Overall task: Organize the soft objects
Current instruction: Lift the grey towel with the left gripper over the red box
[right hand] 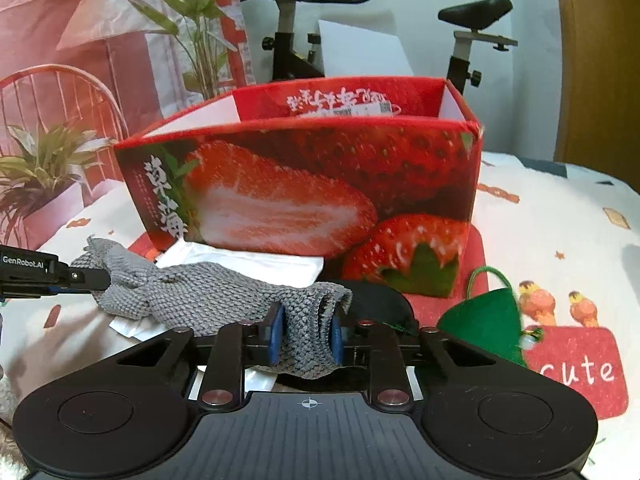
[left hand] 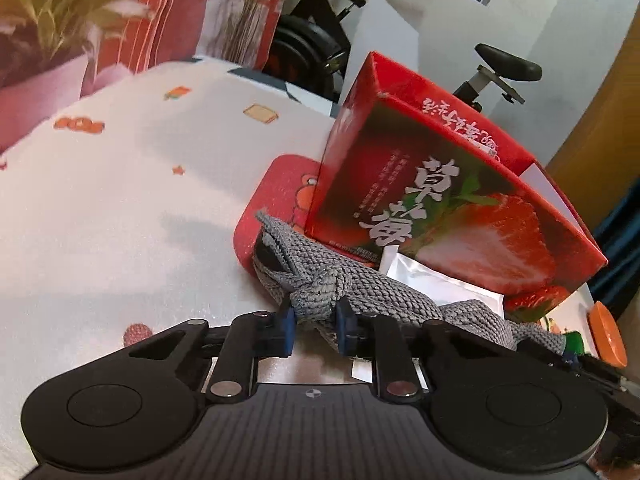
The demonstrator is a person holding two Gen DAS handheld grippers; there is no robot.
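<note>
A grey knitted cloth (left hand: 360, 284) lies stretched in front of the open red strawberry box (left hand: 440, 200). My left gripper (left hand: 316, 322) is shut on one bunched end of it. My right gripper (right hand: 306, 334) is shut on the other end of the grey cloth (right hand: 208, 296). The strawberry box (right hand: 320, 184) stands upright just behind the cloth. The left gripper (right hand: 86, 276) shows at the left edge of the right wrist view. A green felt piece (right hand: 488, 320) lies to the right of my right gripper.
A white packet (right hand: 240, 262) lies under the cloth by the box. A red mat (left hand: 280, 196) lies under the box on the white patterned tablecloth (left hand: 120, 220). An orange object (left hand: 608, 336) sits at far right. An exercise bike (right hand: 472, 40) stands behind.
</note>
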